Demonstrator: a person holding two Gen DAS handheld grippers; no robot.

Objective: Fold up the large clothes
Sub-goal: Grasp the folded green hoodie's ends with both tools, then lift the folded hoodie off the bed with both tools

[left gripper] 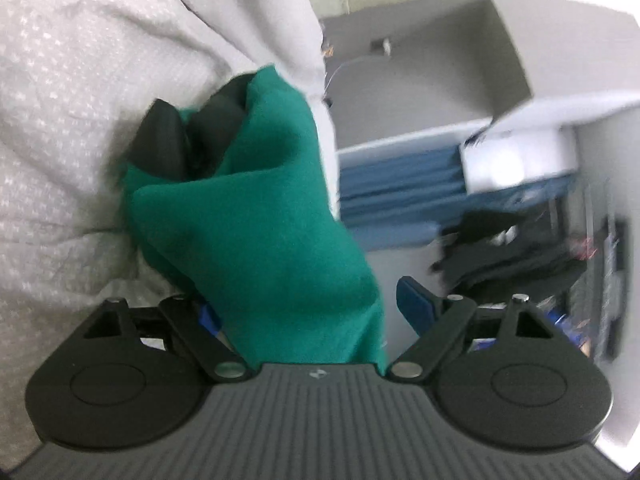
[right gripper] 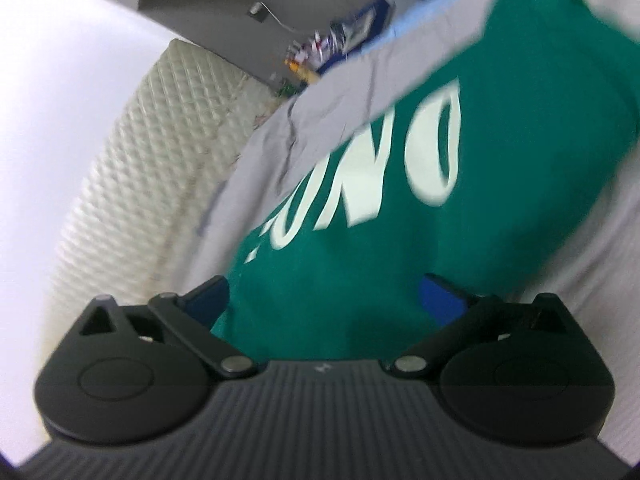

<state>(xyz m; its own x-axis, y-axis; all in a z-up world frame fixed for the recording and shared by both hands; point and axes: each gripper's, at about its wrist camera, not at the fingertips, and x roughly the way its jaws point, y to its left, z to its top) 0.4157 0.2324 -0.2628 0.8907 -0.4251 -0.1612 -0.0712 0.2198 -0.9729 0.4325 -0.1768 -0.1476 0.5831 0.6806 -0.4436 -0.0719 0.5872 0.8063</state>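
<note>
green garment (right gripper: 400,240), white blurred lettering, unreadable

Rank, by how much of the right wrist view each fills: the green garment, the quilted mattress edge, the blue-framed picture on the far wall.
1. green garment, nearest the camera, which inflates it.
2. quilted mattress edge.
3. blue-framed picture, smallest, but blurred and far away, so its true size stays unsure.

1. A white bedspread (left gripper: 72,92) with a fine dotted weave fills the left wrist view's left side.
2. A quilted mattress (right gripper: 132,184) stands against a white wall (right gripper: 60,60).
3. Blue drawers (left gripper: 400,196) – blurred – sit under a grey shelf (left gripper: 440,52).
4. Dark clothes (left gripper: 512,252) lie heaped beside the drawers.
5. A grey sheet (right gripper: 320,120) – creased.
</note>
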